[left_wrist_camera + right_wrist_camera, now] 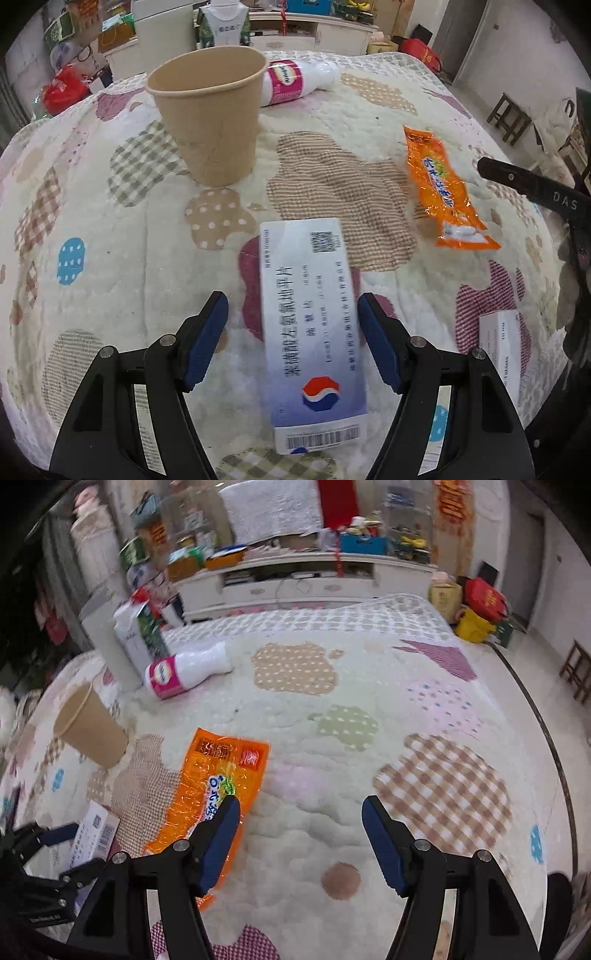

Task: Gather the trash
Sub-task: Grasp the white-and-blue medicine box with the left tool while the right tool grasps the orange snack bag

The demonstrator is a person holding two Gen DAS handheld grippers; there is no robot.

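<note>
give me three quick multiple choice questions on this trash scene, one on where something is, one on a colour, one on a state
1. Where does the medicine box lie relative to the left gripper?
A. between its open fingers
B. inside the paper cup
C. under the wrapper

2. What colour is the snack wrapper?
A. green
B. orange
C. black

3. How does the white bottle with the pink label rest?
A. upright
B. on its side
C. inside the cup

Answers:
1. A, the left wrist view shows the box on the quilt running lengthwise between the two blue pads, which stand apart.
2. B, it is bright orange in both views, beside the open right gripper.
3. B, it lies flat behind the upright paper cup.
</note>
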